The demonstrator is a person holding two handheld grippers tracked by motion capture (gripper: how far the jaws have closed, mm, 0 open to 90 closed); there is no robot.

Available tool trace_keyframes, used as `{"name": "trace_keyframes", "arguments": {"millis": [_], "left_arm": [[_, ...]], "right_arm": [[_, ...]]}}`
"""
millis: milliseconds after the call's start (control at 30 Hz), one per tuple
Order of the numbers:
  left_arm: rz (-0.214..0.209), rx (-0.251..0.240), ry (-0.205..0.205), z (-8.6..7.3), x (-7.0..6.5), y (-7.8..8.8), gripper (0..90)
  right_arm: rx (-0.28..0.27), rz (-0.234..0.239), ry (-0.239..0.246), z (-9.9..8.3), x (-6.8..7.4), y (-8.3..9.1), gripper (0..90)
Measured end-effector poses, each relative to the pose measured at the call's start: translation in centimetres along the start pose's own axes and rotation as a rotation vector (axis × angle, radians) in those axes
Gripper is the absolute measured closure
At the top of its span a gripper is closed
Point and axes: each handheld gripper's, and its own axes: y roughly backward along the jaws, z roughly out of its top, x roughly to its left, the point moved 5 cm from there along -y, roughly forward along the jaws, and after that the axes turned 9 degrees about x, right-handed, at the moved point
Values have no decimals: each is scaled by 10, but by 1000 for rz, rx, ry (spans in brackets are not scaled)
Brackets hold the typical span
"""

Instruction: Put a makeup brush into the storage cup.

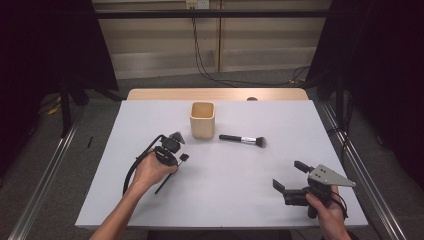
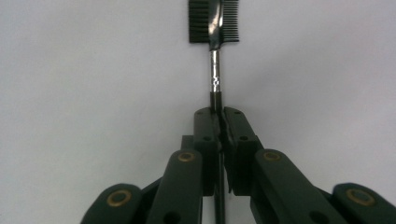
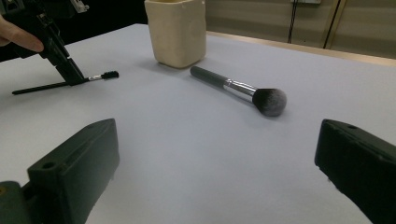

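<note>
High view, left claw: clamped on the thin handle of a small brow brush, which lies on the white tabletop; the comb head is seen just past the claw tips, and the handle tail runs back under the hand.
High view, cup: standing upright ahead of the left claw and slightly to its right, near but apart from it.
High view, powder brush: lying flat beside the cup, between the two claws, nearer the left one.
High view, right claw: held wide and empty over the near right part of the tabletop, well apart from every item.
Left gripper view, grip: the jaws are seen closed on the brow brush at the joint of handle and metal neck; the long axis runs straight ahead along the claw, comb head foremost.
Right gripper view, own claw: jaws spread wide, nothing between them.
Right gripper view, layout: the powder brush lies ahead, the cup beyond it, the left claw far off to the left on the brow brush.
Deciding relation: the cup mouth is judged to lie forward and to the right of the left claw, so the brush would need lifting and tipping upright.
</note>
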Motion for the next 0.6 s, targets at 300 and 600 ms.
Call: {"name": "trace_keyframes", "arguments": {"millis": [300, 600], "left_arm": [[-28, -5, -16, 0, 4, 1, 858], [-43, -76, -11, -6, 11, 4, 859]], "right_arm": [[2, 0, 0, 0, -1, 0, 0], [3, 0, -5, 0, -1, 0, 0]]}}
